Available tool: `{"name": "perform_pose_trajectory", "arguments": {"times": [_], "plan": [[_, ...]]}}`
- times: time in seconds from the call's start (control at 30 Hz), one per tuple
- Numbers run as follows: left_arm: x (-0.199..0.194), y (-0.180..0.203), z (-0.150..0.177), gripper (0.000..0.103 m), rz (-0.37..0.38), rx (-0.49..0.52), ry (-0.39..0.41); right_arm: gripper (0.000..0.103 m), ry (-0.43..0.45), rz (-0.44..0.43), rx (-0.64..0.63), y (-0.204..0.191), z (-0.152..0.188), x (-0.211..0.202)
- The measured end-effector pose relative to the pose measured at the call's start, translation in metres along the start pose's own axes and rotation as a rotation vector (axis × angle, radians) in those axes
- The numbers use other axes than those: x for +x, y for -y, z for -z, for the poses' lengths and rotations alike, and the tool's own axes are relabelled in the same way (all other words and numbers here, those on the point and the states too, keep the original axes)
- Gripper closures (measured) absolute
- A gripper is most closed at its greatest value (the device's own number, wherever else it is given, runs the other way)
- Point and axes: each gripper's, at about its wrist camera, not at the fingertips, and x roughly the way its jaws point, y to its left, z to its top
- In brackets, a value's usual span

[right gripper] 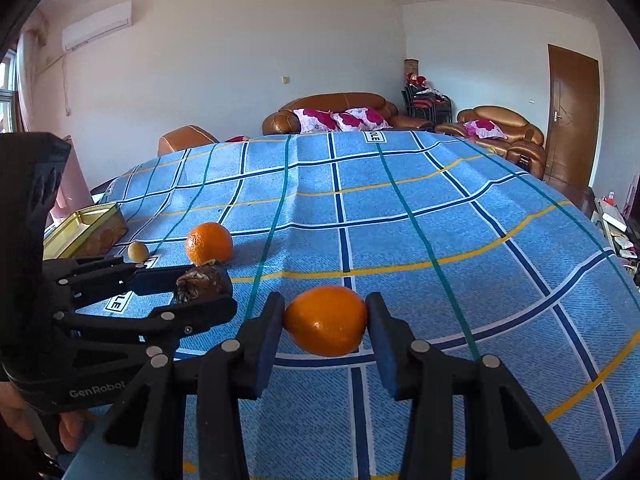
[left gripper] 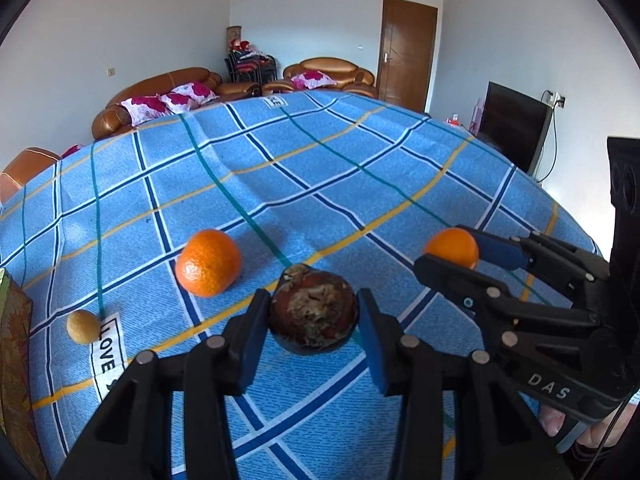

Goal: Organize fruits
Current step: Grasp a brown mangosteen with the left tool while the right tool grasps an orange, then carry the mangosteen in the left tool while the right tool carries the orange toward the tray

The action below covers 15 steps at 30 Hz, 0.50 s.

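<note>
My left gripper [left gripper: 314, 316] is shut on a dark brown, rough-skinned fruit [left gripper: 313, 312], held just above the blue checked cloth [left gripper: 320, 168]. To its right, my right gripper [left gripper: 456, 258] grips a small orange [left gripper: 452, 246]. In the right wrist view that orange [right gripper: 326, 320] sits squeezed between the blue pads of my right gripper [right gripper: 326, 322], and the left gripper [right gripper: 192, 290] holds the brown fruit [right gripper: 202, 282] at the left. A second orange [left gripper: 209, 262] [right gripper: 209, 243] and a small yellowish round fruit [left gripper: 83, 326] [right gripper: 137, 251] lie on the cloth.
A gold-rimmed metal tin [right gripper: 86, 228] stands open at the cloth's left edge; its side shows at the far left [left gripper: 14, 360]. Brown sofas [right gripper: 332, 114], a door [right gripper: 572, 120] and a television [left gripper: 514, 128] stand beyond the table.
</note>
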Motion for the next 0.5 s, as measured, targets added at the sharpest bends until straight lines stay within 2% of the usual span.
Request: {"name": "perform_pose_trajectory", "arguments": {"times": [0.2,0.5], "plan": [[-0.013,-0.004,0.001,0.058,-0.004,-0.018,0.065,0.059,0.039,-0.009,-0.019,-0.003,0.002,-0.007],[-0.02,-0.006,0.001,0.058,-0.024,-0.029,0.11,0.059,0.079,-0.017,-0.032,-0.005,0.004,-0.014]]}}
